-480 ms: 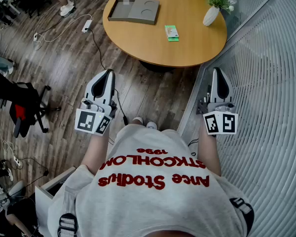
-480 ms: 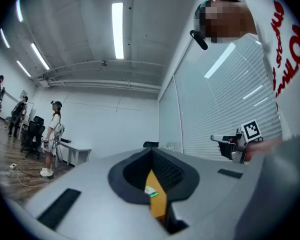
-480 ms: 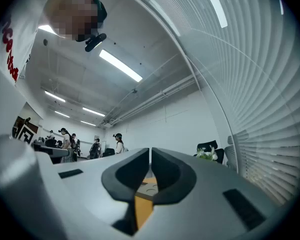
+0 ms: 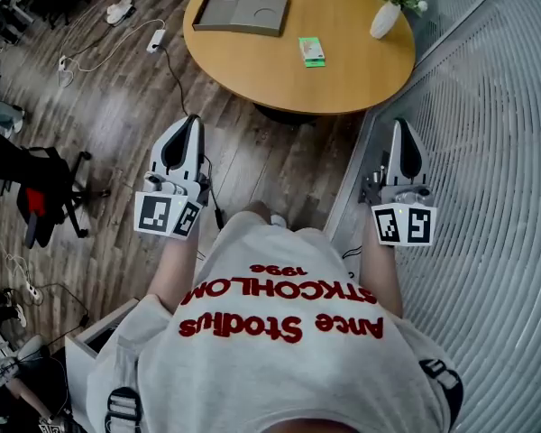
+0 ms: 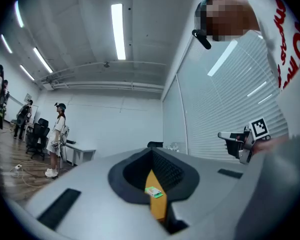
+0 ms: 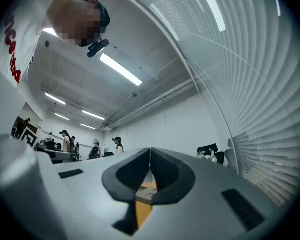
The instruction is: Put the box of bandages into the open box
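Observation:
The small green box of bandages point(image 4: 312, 51) lies on the round wooden table point(image 4: 361, 79), right of its middle. The open grey box point(image 4: 241, 11) sits flat at the table's far left. Both grippers are held in the air over the floor, well short of the table and pointing toward it. My left gripper point(image 4: 195, 121) is shut and empty; in the left gripper view the bandage box point(image 5: 154, 192) shows through the gap below the joined tips. My right gripper point(image 4: 402, 124) is also shut and empty, and the grey box point(image 6: 149, 193) shows beyond its jaws.
A white vase with flowers point(image 4: 386, 18) stands at the table's right edge. Window blinds point(image 4: 487, 152) run along the right. A black office chair point(image 4: 45, 197) and a power strip point(image 4: 156, 40) with cables are on the wood floor to the left. People stand far off.
Both grippers have drifted slightly upward in the head view and the table sits a little higher in the picture. The jaws have stayed closed.

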Motion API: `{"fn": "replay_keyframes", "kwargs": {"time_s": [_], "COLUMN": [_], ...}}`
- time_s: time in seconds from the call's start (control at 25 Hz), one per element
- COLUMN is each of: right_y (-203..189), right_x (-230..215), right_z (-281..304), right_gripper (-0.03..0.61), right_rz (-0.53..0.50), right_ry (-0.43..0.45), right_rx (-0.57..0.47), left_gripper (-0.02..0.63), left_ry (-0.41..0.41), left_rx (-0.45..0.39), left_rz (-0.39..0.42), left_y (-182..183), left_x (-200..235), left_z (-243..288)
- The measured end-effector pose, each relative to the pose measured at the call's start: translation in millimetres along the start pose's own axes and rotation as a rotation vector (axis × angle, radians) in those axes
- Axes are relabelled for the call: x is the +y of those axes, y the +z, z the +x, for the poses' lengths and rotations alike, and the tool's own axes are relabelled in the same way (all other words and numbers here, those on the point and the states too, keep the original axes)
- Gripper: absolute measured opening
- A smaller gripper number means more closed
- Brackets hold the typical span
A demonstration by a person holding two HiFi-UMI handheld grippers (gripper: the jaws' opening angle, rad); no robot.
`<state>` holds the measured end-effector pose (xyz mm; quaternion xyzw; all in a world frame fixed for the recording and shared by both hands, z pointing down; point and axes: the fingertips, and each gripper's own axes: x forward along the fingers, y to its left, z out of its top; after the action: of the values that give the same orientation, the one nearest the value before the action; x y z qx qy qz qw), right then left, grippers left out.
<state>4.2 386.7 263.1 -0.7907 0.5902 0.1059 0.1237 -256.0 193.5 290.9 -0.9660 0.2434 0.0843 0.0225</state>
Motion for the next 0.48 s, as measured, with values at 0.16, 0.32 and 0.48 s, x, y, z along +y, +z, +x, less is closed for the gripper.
{"fn": "replay_keyframes", "kwargs": {"time_s": [0.16, 0.32, 0.48], "right_y": [-7.7, -16.4, -25.6], "right_x": [-0.2, -2.0, -13.9], "right_z": [5.3, 13.5, 29.1], "right_gripper": [0.008, 0.008, 0.008], "right_rz": [0.031, 0.047, 0.054], "right_ry": [0.016, 0.019, 0.010], "right_rx": [0.021, 0.042, 0.052], "left_gripper": [0.006, 0.006, 0.006], "left_ry": [0.013, 0.022, 0.019], "left_rx": [0.011, 0.014, 0.013], "left_rz": [-0.005, -0.008, -0.013], "left_y": [-3.4, -6.8, -14.7], "left_x": [3.7, 11.9, 21.7], "left_z": [3.4, 15.0, 39.3]}}
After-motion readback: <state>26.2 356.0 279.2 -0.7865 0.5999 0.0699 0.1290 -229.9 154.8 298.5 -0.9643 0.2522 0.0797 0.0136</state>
